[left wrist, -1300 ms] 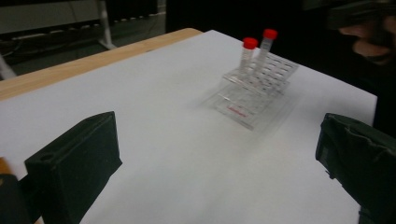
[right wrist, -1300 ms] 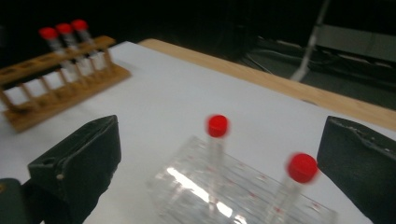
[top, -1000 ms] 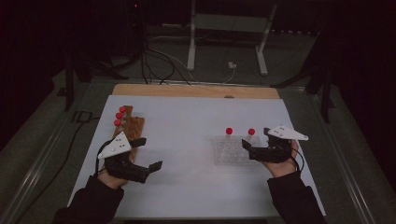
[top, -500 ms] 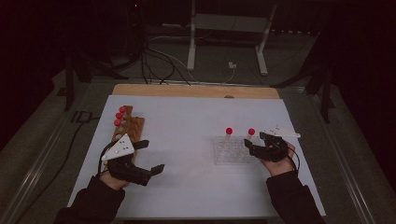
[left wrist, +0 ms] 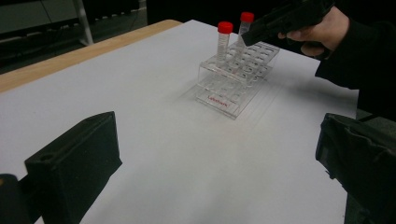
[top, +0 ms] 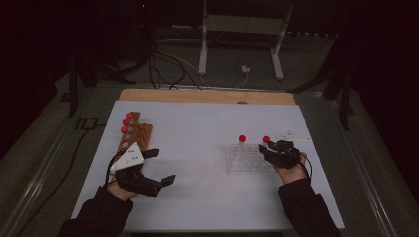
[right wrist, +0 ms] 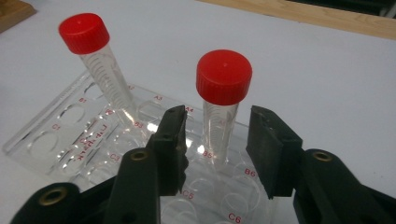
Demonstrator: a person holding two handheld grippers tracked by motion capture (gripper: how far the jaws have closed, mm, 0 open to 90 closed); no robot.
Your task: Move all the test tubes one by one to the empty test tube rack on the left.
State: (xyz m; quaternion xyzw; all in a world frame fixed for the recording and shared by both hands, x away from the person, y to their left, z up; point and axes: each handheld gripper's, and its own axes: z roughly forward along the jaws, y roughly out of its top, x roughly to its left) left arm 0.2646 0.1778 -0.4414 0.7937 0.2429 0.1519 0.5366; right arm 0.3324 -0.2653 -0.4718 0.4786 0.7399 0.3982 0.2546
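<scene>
Your right hand-held gripper (right wrist: 215,149) has just been closing around the red-capped tube (right wrist: 219,109), which stands between its jaws in the clear rack (right wrist: 56,140) (not yet pinched, I think), so it stays upright. Your left hand-held gripper (left wrist: 210,177) rests released above the counter (left wrist: 163,140).
</scene>
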